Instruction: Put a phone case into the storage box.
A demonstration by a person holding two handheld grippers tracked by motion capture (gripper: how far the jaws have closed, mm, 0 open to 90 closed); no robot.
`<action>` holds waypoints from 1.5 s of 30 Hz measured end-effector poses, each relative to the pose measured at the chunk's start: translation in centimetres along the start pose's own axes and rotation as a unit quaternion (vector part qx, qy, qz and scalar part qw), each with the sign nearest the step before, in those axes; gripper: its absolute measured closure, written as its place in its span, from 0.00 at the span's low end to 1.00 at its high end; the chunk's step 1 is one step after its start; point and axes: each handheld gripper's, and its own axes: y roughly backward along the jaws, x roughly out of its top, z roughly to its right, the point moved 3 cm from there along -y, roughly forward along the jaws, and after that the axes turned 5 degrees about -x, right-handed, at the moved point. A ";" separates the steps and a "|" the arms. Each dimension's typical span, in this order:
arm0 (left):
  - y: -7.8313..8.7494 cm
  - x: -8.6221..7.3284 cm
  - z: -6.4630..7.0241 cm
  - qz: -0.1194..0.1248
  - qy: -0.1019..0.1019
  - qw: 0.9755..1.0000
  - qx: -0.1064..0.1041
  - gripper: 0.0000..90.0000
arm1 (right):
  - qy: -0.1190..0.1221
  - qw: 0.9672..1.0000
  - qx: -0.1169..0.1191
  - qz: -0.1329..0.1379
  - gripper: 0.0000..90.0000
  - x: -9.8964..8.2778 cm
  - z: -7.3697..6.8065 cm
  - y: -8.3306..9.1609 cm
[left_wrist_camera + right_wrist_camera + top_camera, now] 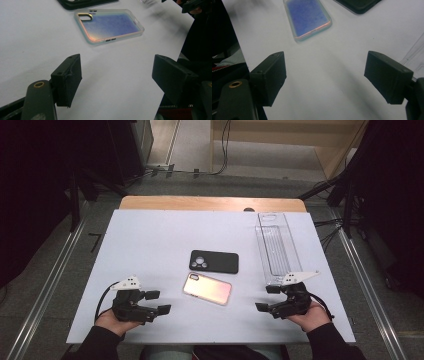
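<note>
Both my left gripper (161, 302) and right gripper (263, 298) rest with jaws apart, holding nothing; 2 phone cases, iridescent case (207, 288) and black case (214, 261), lie untouched.

No text, label, brand, number or sign could be read anywhere in the pictures. The iridescent phone case (207, 288) near the middle of the high view carried no legible marking, and neither did the black phone case (214, 261) just above it. The clear plastic tray (276, 246) at the upper right of the white table (150, 240) bore no writing that could be made out.
</note>
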 end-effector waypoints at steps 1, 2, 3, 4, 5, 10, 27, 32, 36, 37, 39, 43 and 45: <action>0.1 0.0 0.0 0.000 0.006 1.000 -0.003 0.27 | 0.000 1.000 -0.003 0.001 0.18 0.0 0.1 0.1; 0.1 0.0 0.0 0.000 0.006 1.000 -0.003 0.27 | 0.000 1.000 -0.003 0.001 0.18 0.0 0.1 0.1; 0.1 0.0 0.0 0.002 0.007 1.000 -0.005 0.27 | -0.001 1.000 -0.005 0.003 0.18 0.0 0.1 0.1; 0.1 0.0 0.1 0.003 0.004 1.000 -0.005 0.27 | -0.001 1.000 -0.007 0.004 0.18 0.1 0.1 0.1; 0.1 0.0 0.2 0.002 -0.001 1.000 -0.004 0.27 | -0.003 1.000 -0.007 0.004 0.18 0.1 0.1 0.2; 0.2 -0.1 0.2 0.001 -0.002 1.000 0.000 0.27 | -0.002 1.000 -0.006 0.002 0.18 0.1 0.1 0.0; 0.2 -0.2 0.0 0.004 0.004 1.000 0.000 0.27 | 0.005 1.000 -0.008 -0.002 0.18 0.2 0.1 -0.2; 0.2 -0.2 0.1 0.003 0.004 1.000 -0.002 0.27 | 0.005 1.000 -0.008 0.000 0.18 0.2 0.1 -0.2; 0.2 -0.2 0.0 0.003 0.001 1.000 -0.003 0.27 | 0.005 1.000 -0.007 -0.001 0.18 0.2 0.1 -0.2; 0.2 -0.2 0.0 0.003 -0.001 1.000 -0.003 0.27 | 0.005 1.000 -0.007 0.000 0.18 0.2 0.1 -0.3; 0.2 -0.1 0.0 0.006 -0.001 1.000 -0.003 0.27 | 0.004 1.000 -0.007 0.002 0.18 0.3 0.1 -0.3; 0.1 -0.1 0.0 0.004 0.002 1.000 -0.005 0.27 | 0.004 1.000 -0.006 -0.001 0.18 0.3 0.0 -0.3; 0.2 -0.1 0.1 0.004 -0.002 1.000 -0.004 0.27 | 0.006 1.000 -0.005 -0.001 0.18 0.3 0.0 -0.3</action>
